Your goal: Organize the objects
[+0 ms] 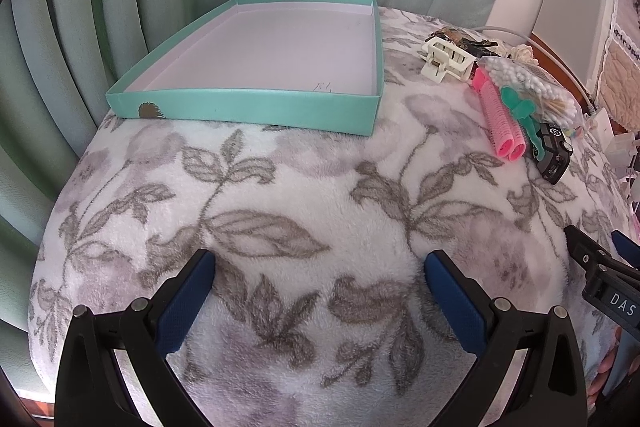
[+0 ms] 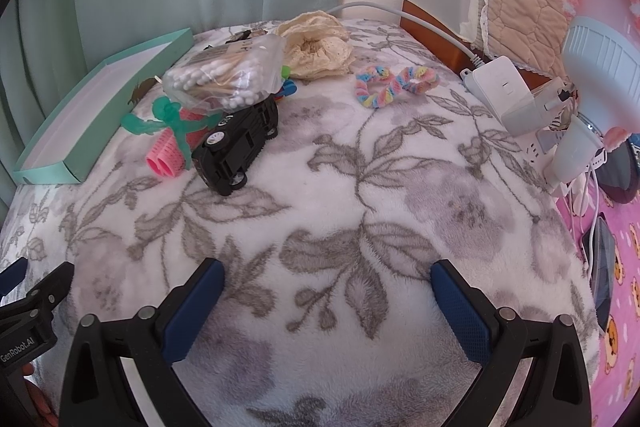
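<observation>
Left wrist view: the left gripper (image 1: 320, 263) stands with its jaws wide apart and nothing between them, hovering over a floral fleece blanket (image 1: 280, 195). At 12 o'clock from it lies a shallow teal box (image 1: 248, 105), its pale inner floor bare. At 2 o'clock sits a cluster of small items: a cream claw clip (image 1: 446, 61) farthest back, then a clear bag of cotton swabs (image 1: 528, 87), pink hair rollers (image 1: 500, 123) touching the bag's near edge, a green plastic piece (image 1: 524, 111) lying across the rollers, and a black toy car (image 1: 554, 157) nearest the camera. At 3 o'clock the tip of the right gripper (image 1: 596, 247) enters the frame.

Right wrist view: the right gripper (image 2: 326, 273) is likewise spread wide and empty above the blanket (image 2: 360, 187). At 11 o'clock the toy car (image 2: 238, 143) rests beside the rollers (image 2: 164, 157), with the swab bag (image 2: 224, 75) leaning on both. The teal box (image 2: 76, 147) lies at 10 o'clock, just beside this cluster. A cream lace scrunchie (image 2: 316, 47) sits at 12 o'clock, touching the bag. Two pastel rainbow scrunchies (image 2: 394, 83) lie at 1 o'clock, apart from the rest. At 2 o'clock a white power adapter (image 2: 500, 91) with its cable rests at the blanket's edge. The left gripper (image 2: 36, 291) shows at 9 o'clock.
</observation>
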Available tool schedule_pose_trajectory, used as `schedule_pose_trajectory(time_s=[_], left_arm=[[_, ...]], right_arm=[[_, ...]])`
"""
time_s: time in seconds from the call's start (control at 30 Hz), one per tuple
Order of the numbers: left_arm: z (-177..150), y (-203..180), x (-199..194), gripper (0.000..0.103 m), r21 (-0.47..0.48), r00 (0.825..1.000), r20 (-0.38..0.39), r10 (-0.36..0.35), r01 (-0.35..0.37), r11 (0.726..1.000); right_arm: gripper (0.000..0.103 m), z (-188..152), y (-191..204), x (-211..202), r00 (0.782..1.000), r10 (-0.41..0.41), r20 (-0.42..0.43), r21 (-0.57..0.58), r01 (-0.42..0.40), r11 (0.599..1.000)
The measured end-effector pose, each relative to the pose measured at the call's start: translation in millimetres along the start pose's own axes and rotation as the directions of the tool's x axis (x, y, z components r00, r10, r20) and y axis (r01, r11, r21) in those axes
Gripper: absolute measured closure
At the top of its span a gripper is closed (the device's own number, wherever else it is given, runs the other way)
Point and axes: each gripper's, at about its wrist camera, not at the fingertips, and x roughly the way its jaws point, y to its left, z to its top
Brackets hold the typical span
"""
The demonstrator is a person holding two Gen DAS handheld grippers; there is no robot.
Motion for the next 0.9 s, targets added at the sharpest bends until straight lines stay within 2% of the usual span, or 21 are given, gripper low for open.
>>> schedule_pose_trajectory(time_s=[0.7,0.9], left_arm=[[1.8,1.9,-3.8,0.0,0.001,1.0,-0.017,0.005,-0.005,1.0],[11.9,2.0,-10.1,0.0,0.002,0.999,-0.027,-0.023,0.023,1.0]], right_arm=[[0.0,0.3,-0.5,-0.4,1.0,0.002,-0.002,0.003,-0.002,1.0],[0.0,7.1,-4.5,-8.4,1.0,0.006,0.016,-0.007,-0.006,1.0]])
